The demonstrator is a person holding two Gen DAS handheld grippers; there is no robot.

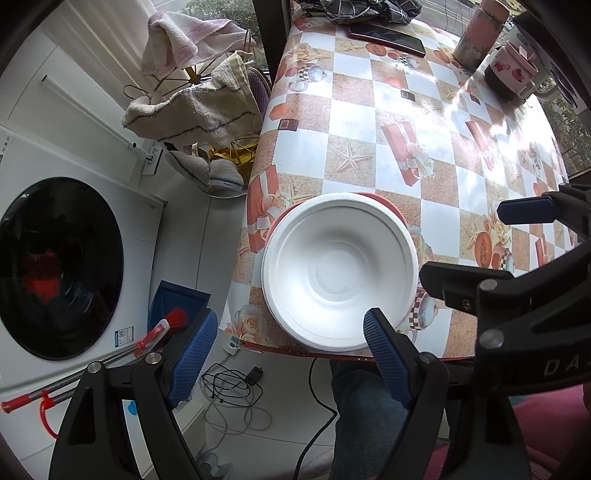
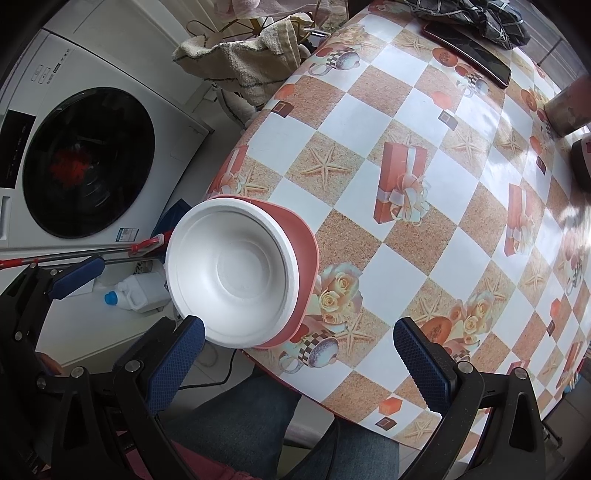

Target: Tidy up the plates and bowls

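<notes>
A white foam bowl point(image 1: 340, 269) sits nested in a red bowl point(image 1: 384, 203) at the near left corner of the table point(image 1: 369, 122). The stack also shows in the right wrist view, white bowl point(image 2: 232, 273) inside red bowl point(image 2: 304, 258). My left gripper point(image 1: 288, 332) is open and empty, its right fingertip point(image 1: 380, 332) just over the white bowl's near rim. My right gripper point(image 2: 299, 332) is open and empty, held just in front of the stack, with its left fingertip point(image 2: 188, 332) by the bowl's near rim. The right gripper also shows in the left view point(image 1: 476, 240).
A phone point(image 1: 388, 37), a dark cloth point(image 1: 369, 11), a tumbler point(image 1: 476, 33) and a mug point(image 1: 513, 70) stand at the table's far side. A washing machine point(image 1: 66, 266), towel rack point(image 1: 199, 92), broom point(image 1: 110, 362) and floor cables point(image 1: 236, 391) lie to the left.
</notes>
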